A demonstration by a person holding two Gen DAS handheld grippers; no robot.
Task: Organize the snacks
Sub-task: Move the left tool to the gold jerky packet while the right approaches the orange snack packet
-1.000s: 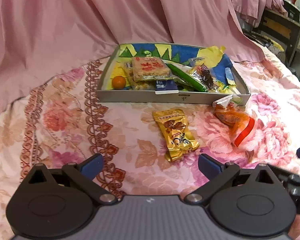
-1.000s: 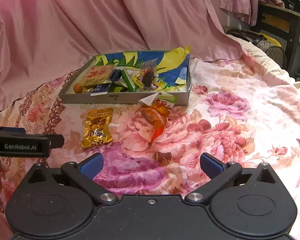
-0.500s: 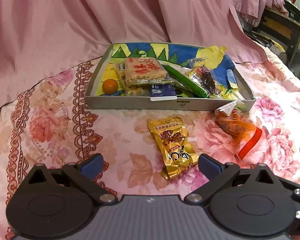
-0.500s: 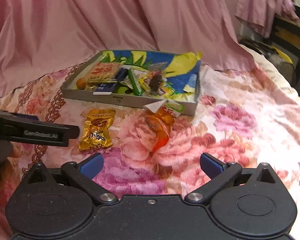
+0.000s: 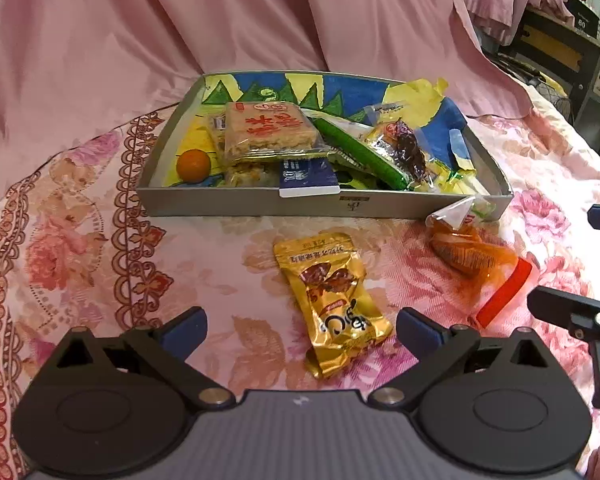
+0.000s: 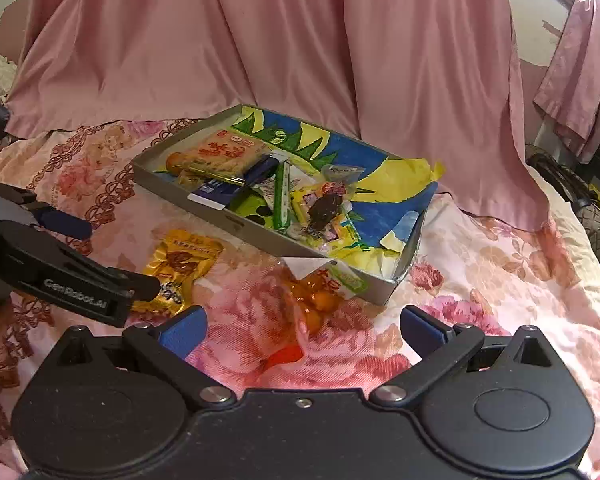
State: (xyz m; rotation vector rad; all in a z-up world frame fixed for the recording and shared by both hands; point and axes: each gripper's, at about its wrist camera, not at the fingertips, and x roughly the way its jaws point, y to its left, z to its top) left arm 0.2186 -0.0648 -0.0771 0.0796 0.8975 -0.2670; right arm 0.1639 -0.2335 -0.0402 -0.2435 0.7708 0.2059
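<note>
Both claws nearer the gold packet (image 5: 332, 300) and tray edge (image 5: 320, 204) — fingers spread, empty.

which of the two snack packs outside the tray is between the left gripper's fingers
The gold snack pack: it lies on the floral bedspread in the open left gripper. The orange pack lies further right, against the tray.

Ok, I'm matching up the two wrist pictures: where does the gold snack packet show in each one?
Left wrist: the gold snack packet lies centre, on the floral cloth just ahead of the open left gripper.
Right wrist: the packet lies at lower left, partly behind the left gripper's black finger.
Shared landmark: the grey snack tray, just beyond the packet in both.
</note>
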